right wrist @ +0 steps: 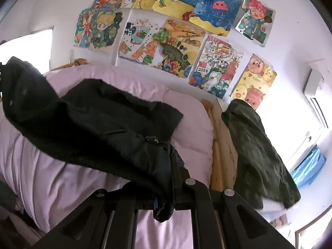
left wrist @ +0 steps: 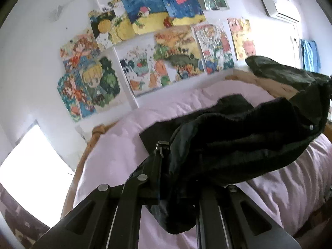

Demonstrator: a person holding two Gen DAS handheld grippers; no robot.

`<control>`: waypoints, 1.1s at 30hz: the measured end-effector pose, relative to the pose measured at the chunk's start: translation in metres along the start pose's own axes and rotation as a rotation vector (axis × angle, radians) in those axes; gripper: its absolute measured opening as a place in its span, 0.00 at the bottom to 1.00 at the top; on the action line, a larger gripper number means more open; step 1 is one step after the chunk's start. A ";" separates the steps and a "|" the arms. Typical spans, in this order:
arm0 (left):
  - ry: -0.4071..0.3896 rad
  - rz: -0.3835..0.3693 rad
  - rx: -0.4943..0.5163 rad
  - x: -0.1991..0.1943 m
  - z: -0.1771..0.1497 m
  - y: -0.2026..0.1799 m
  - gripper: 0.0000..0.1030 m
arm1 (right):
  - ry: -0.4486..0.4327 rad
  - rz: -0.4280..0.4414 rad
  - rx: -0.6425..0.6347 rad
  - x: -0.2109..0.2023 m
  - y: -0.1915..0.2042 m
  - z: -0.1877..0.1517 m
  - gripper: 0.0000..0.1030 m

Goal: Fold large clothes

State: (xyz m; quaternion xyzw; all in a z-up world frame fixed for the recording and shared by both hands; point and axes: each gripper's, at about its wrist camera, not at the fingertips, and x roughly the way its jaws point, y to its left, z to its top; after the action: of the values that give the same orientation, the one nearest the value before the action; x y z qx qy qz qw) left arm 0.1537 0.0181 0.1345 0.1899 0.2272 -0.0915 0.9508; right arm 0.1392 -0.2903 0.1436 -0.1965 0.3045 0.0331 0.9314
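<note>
Holding a black garment (left wrist: 238, 141) slung between your two grippers, you are early in the fold as I judge it: the cloth hangs bunched and creased, no flat panel or neat edge shows, so spreading it out and every fold are left. Your left gripper (left wrist: 164, 151) has its jaws pinched on one bunched edge, the fabric running off to the right of them and sagging toward the bed. Your right gripper (right wrist: 160, 145) has its jaws pressed together on the other edge, the garment stretching away to their left and its far part resting on the pink duvet (right wrist: 62, 176) beneath and ahead of them. To the right of those jaws a wooden bed rail (right wrist: 220, 145) runs alongside, with a dark green garment (right wrist: 255, 151) draped beyond it. Ahead of both pairs of jaws a white wall carries bright children's paintings (right wrist: 176, 31); an air conditioner (right wrist: 313, 83) sits far right.
</note>
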 end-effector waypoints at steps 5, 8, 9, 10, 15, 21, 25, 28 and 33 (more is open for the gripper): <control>-0.032 0.017 -0.050 0.040 0.027 0.022 0.07 | -0.016 -0.042 -0.024 0.036 -0.012 0.043 0.08; -0.039 0.027 -0.082 0.067 0.042 0.034 0.06 | -0.028 -0.074 -0.035 0.064 -0.017 0.067 0.08; -0.040 0.029 -0.088 0.073 0.046 0.037 0.06 | -0.029 -0.084 -0.042 0.074 -0.019 0.074 0.08; -0.043 0.033 -0.093 0.083 0.052 0.041 0.06 | -0.028 -0.094 -0.050 0.082 -0.021 0.079 0.08; -0.053 0.056 -0.084 0.120 0.070 0.052 0.06 | -0.037 -0.140 -0.053 0.140 -0.029 0.107 0.08; -0.052 0.076 -0.110 0.166 0.082 0.066 0.06 | -0.057 -0.151 -0.026 0.202 -0.035 0.129 0.08; -0.030 0.090 -0.129 0.199 0.088 0.076 0.06 | -0.045 -0.145 -0.019 0.236 -0.036 0.140 0.08; -0.001 0.088 -0.139 0.224 0.088 0.082 0.06 | -0.029 -0.137 -0.005 0.263 -0.035 0.144 0.09; 0.070 0.062 -0.176 0.263 0.082 0.089 0.06 | 0.023 -0.127 -0.005 0.303 -0.028 0.140 0.09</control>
State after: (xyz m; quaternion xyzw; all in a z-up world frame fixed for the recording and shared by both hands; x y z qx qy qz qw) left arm 0.4407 0.0432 0.1085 0.1155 0.2615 -0.0350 0.9576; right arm 0.4680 -0.2793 0.0804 -0.2181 0.3019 -0.0275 0.9277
